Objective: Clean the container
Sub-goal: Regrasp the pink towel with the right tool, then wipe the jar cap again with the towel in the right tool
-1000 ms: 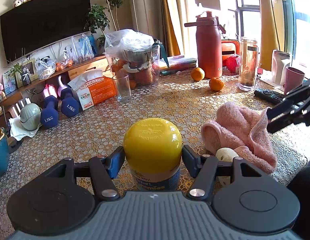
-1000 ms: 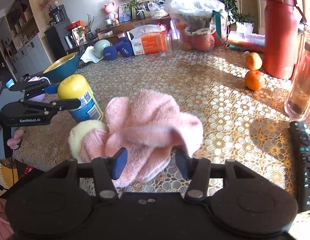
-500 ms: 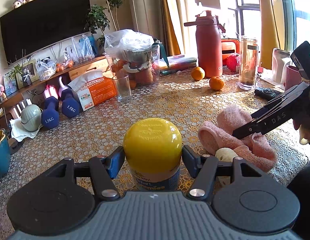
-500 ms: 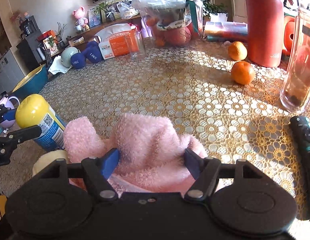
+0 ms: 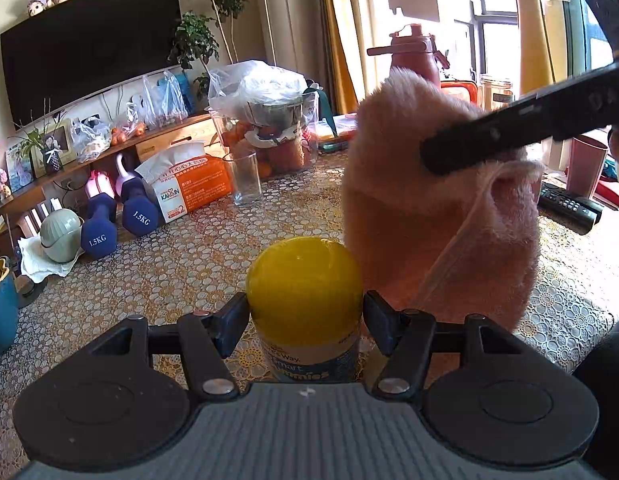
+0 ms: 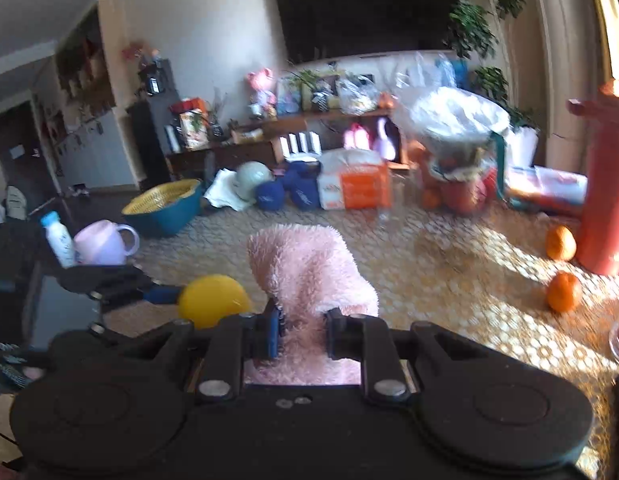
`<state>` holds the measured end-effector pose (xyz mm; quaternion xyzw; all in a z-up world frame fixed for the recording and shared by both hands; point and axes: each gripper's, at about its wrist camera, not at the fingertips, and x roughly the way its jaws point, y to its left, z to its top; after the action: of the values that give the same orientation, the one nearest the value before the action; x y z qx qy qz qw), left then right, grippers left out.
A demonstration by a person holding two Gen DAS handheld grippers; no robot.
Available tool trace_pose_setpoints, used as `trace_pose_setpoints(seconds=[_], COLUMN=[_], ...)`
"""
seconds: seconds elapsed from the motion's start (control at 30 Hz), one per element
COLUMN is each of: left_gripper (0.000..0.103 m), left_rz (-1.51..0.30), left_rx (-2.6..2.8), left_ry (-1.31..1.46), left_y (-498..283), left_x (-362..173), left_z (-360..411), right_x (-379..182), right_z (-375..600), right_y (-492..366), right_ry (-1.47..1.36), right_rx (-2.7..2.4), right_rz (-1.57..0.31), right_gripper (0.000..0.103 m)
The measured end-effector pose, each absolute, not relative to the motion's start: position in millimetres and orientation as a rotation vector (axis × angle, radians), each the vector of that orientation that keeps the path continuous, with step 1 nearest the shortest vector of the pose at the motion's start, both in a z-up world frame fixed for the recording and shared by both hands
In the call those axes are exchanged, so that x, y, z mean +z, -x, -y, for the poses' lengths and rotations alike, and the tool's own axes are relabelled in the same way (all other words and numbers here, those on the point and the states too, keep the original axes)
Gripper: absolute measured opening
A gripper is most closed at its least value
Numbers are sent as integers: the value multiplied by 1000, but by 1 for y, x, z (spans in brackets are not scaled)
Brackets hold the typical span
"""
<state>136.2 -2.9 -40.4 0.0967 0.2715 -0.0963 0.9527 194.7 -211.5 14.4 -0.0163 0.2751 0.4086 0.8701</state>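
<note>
A container with a yellow domed lid and a blue label stands on the patterned tablecloth, and my left gripper is shut on its sides. The same yellow lid shows low left in the right wrist view. A fluffy pink cloth hangs in the air just right of the container, pinched by my right gripper, which is shut on the pink cloth. The cloth's lower edge hangs beside the lid; whether it touches is hidden.
On the table stand an empty glass, an orange tissue box, blue dumbbells, a bag of fruit, a red flask, two oranges and a remote. A blue basket and a lilac mug sit left.
My right gripper has shut on the pink cloth and lifted it off the table, carrying it up and toward the container. The left gripper and container have stayed put.
</note>
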Motion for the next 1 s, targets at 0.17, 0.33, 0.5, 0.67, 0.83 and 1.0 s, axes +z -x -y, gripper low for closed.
trace_pose_setpoints(seconds=[0.17,0.33,0.5,0.67,0.83,1.0], left_gripper=[62,62,62,62,62,62], left_rz=[-550,-546,-549,-551,-552,-552], left_rx=[-197,-201,-202,-207,-211,-212], left_ry=[-198,-204,-187,-178,-162,-160], left_y=[-136,-137,-140,-142,-143,-143], left_x=[-40,-40,-40,-41,-41,-41], left_z=[3,3,-1,-4,-7,-7], right_x=[35,20,8,5,-1,-8], right_z=[169,132,122,126,134,143], right_y=[-188,-193,-206,-220,-238,-252], right_ry=[58,91,63,31,-49,-112], right_rx=[1056,1134,1116,1085,1051,1002], right_rz=[-552,-624,-659,-659,-681,-702], right_gripper=[21,21,21,21,21,22])
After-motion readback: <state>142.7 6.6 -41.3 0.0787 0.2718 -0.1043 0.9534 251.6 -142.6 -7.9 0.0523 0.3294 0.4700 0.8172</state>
